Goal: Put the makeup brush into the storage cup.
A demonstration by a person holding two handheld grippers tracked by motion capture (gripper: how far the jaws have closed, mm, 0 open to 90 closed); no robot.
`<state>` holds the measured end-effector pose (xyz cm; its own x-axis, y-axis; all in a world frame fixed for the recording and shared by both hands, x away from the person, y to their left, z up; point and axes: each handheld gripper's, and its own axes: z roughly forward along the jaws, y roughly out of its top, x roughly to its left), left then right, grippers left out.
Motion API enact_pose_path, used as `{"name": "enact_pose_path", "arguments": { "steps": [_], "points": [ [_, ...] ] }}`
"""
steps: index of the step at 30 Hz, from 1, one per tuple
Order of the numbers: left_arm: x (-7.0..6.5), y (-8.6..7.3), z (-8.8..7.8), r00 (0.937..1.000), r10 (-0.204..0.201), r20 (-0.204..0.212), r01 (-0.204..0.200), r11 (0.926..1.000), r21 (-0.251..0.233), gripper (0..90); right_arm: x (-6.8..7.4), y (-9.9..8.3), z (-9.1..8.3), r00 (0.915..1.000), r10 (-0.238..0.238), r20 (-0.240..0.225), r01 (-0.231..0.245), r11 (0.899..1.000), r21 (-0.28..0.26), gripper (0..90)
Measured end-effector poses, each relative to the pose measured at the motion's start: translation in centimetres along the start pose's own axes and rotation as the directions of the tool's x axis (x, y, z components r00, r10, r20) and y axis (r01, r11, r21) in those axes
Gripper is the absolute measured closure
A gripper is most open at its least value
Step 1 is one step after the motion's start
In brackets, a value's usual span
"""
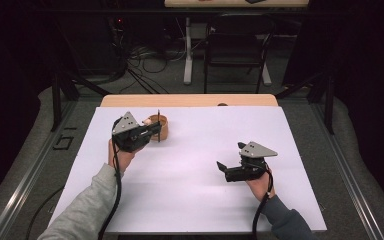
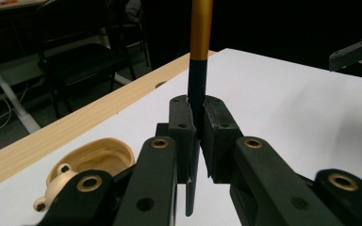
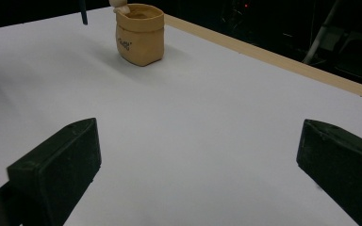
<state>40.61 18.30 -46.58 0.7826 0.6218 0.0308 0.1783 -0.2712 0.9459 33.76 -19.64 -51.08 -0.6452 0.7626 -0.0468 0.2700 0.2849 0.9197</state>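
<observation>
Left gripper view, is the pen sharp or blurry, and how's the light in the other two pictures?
Left gripper view: the pen is fairly sharp, its gold top faintly glossy; the near arms blur. High view: the white sheet is evenly lit, the surroundings dark. Right gripper view: the tan holder casts a soft shadow.

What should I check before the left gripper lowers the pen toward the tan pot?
1. Grip on the pen: ok, the left gripper is shut on its dark barrel.
2. Pen attitude: ok, about upright in the high view.
3. Pot upright: ok, it stands on the white sheet.
4. Pot mouth free: ok, it looks hollow and open in the left gripper view.
5. Pen lined up over the pot mouth: not ok, the pen hangs beside the pot.
6. Right gripper out of the way: ok, open and well apart from the pot.
</observation>
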Motion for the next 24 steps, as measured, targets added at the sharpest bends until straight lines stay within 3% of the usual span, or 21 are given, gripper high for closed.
{"name": "enact_pose_path", "arguments": {
  "steps": [24],
  "points": [
    [1.3,2.0,0.8,0.9998,0.010,-0.019,-0.011,0.9999,-0.008,83.4,-0.1,0.0,0.0,1.0000,0.008,0.002,-0.008,1.000,-0.002,0.0]
  ]
}}
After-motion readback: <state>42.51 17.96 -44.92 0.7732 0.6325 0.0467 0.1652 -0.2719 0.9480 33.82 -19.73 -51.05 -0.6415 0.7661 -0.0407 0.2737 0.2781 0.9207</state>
